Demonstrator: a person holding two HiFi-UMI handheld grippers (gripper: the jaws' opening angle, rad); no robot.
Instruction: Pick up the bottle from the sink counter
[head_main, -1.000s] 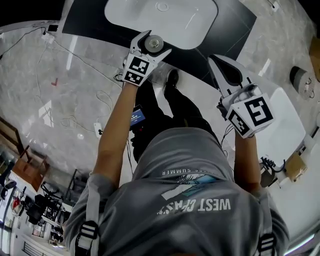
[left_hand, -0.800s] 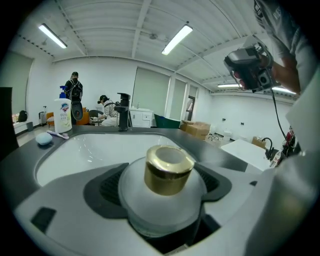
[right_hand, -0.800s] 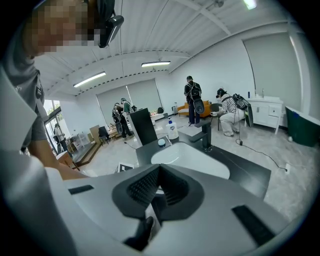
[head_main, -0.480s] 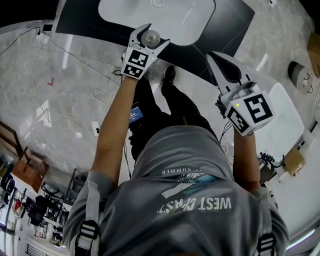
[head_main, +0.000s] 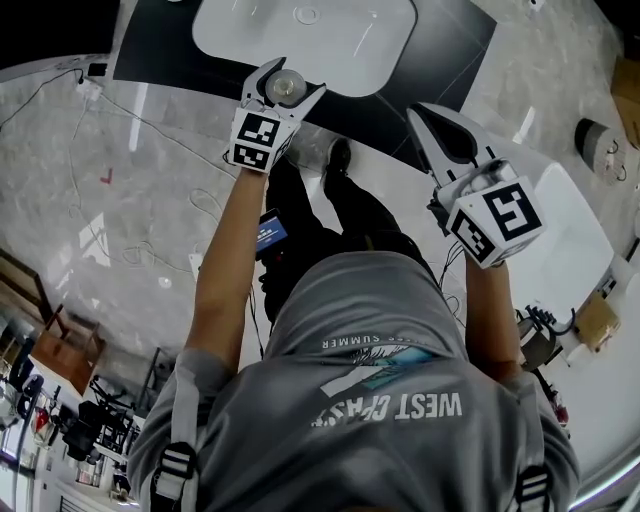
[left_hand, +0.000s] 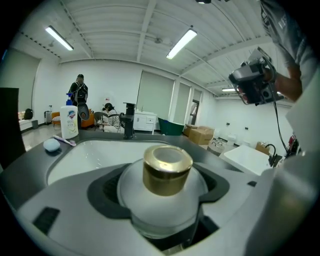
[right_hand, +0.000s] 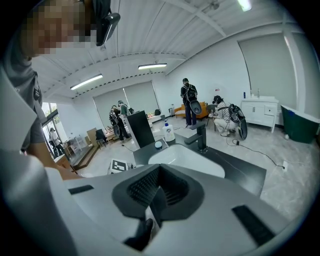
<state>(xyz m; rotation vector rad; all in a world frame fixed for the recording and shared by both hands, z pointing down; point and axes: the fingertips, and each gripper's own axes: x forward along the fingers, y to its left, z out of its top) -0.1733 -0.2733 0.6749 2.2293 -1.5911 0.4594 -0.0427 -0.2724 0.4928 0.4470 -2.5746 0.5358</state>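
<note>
**mk:** Where's the bottle (left_hand: 161, 197) right now? Does the left tool (head_main: 284, 80) have it?

**jo:** Yep. Its jaws have just been closing, and the round body sits between the dark pads, which cup it on both sides. I read that as a grip. It's on the near side of the sink (head_main: 350, 40), over the front strip of the bench (head_main: 400, 95). Can't tell whether it's off the surface yet.

**mk:** How's it going to handle?

**jo:** Looks like frosted glass with a shiny gold cap (left_hand: 167, 169). My guess is heavy for its size, stiff, and not something you want to drop next to a hard sink. The domed shoulder probably lets the pads slide upward, so hold the widest part of the body, which is where they are. I'd stay off the cap, since it may just pull off.

**mk:** And the right tool (head_main: 425, 116)?

**jo:** Jaws together, nothing in them, hanging off the sink's near right corner. Farther out, a faucet (left_hand: 129, 120) stands on the sink's far side and a soap dispenser (left_hand: 69, 120) sits at its far left corner.
</note>
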